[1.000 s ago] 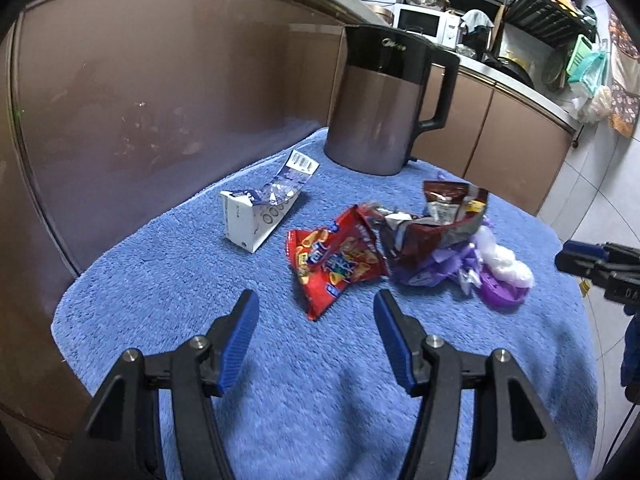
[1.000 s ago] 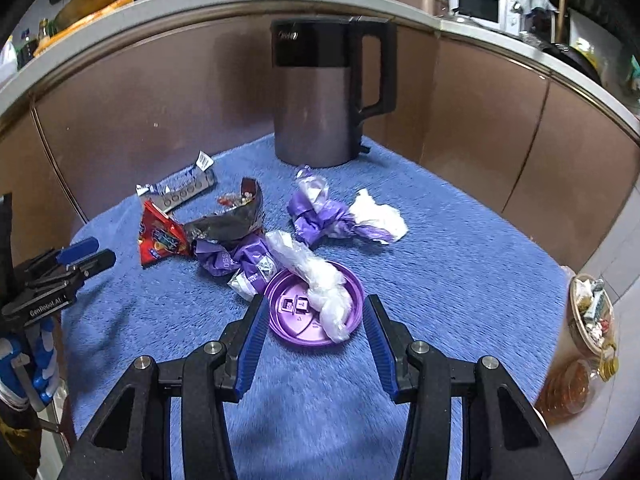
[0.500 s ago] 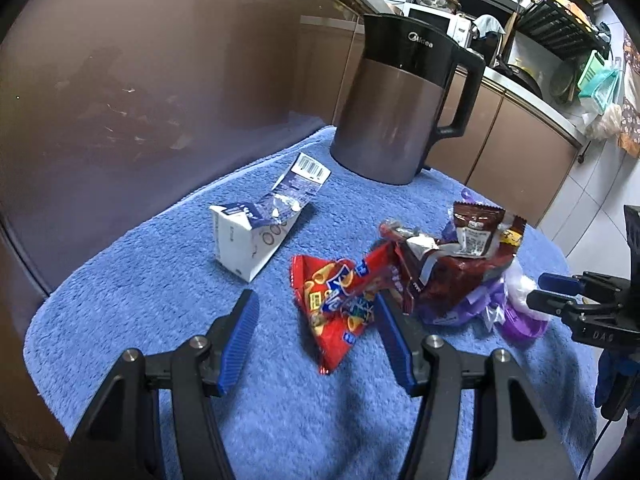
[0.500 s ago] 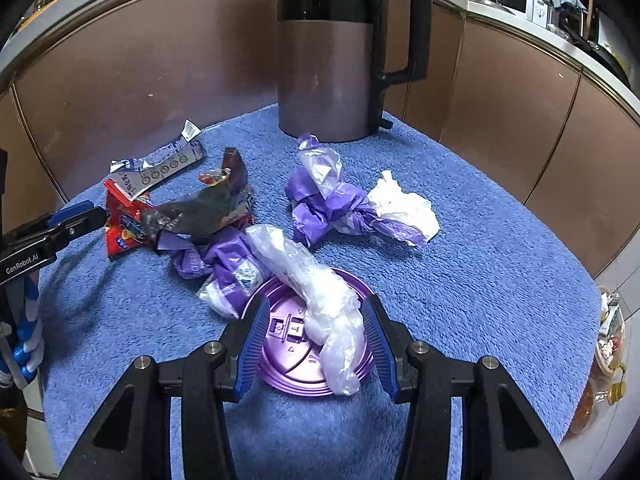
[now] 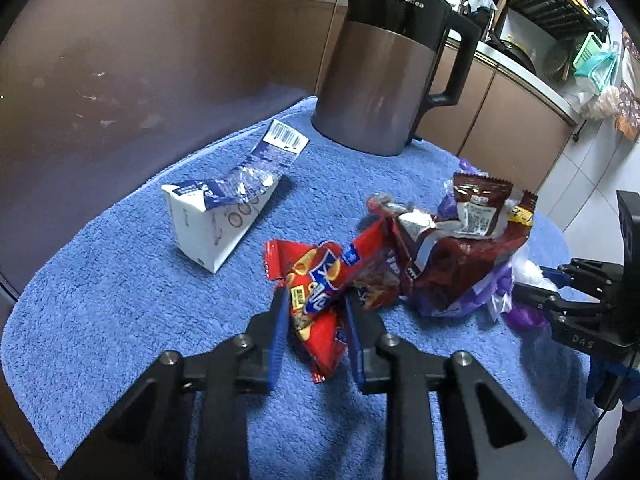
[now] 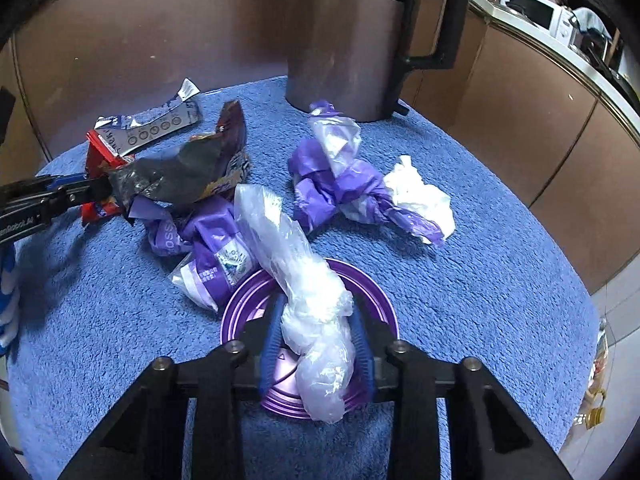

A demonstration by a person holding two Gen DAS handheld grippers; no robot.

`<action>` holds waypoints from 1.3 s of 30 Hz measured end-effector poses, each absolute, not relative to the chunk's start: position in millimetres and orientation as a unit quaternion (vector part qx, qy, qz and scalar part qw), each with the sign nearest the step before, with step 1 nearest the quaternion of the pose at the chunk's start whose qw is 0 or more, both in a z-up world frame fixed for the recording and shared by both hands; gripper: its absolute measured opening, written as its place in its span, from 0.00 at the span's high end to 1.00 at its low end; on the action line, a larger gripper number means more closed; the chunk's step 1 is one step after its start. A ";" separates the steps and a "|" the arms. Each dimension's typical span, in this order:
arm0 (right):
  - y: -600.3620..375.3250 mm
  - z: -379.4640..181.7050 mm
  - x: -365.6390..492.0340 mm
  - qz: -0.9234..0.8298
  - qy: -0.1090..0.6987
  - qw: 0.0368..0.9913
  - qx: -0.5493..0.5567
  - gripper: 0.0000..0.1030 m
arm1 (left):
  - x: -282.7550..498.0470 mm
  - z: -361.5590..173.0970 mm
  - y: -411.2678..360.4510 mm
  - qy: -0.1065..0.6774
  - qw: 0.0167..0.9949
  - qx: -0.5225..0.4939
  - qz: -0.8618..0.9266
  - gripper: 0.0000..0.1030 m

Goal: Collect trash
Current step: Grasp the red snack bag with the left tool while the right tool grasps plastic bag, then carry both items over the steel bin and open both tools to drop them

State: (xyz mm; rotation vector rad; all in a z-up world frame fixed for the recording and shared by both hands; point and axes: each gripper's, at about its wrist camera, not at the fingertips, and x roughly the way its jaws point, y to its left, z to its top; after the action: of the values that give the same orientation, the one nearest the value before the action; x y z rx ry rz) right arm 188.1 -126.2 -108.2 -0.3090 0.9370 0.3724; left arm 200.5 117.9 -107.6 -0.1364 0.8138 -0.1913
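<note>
Closed in since a second ago: left gripper pinching red snack wrapper on blue towel; right gripper narrowed on clear plastic bag atop purple lid; kettle behind.

Glossy foil wrapper, fuzzy terry towel, brushed-metal kettle.

Red snack wrapper, clear bag, crumpled

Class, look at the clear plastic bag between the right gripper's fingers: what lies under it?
Under the clear plastic bag lies a purple lid on the blue towel. The bag covers the lid's middle, so that part cannot be seen.
</note>
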 end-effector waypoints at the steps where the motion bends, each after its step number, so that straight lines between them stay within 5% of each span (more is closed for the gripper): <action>1: -124.7 -107.0 187.4 0.175 0.445 0.865 -0.153 0.73 | 200.0 -106.8 118.2 0.392 0.913 -0.067 -0.094 0.81; 26: -201.7 12.9 79.8 0.147 0.328 0.931 -0.062 0.74 | 108.0 -13.5 129.5 0.310 0.942 -0.093 -0.089 0.86; 39: -321.1 23.2 6.7 0.046 0.312 0.949 0.025 0.73 | 74.8 16.6 12.3 0.310 0.927 -0.040 -0.206 0.86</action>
State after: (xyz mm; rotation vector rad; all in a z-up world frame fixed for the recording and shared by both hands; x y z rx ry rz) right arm 6.7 -321.1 23.2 0.0503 0.6349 0.0942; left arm 74.8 12.3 16.6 -0.0817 0.6355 -0.4224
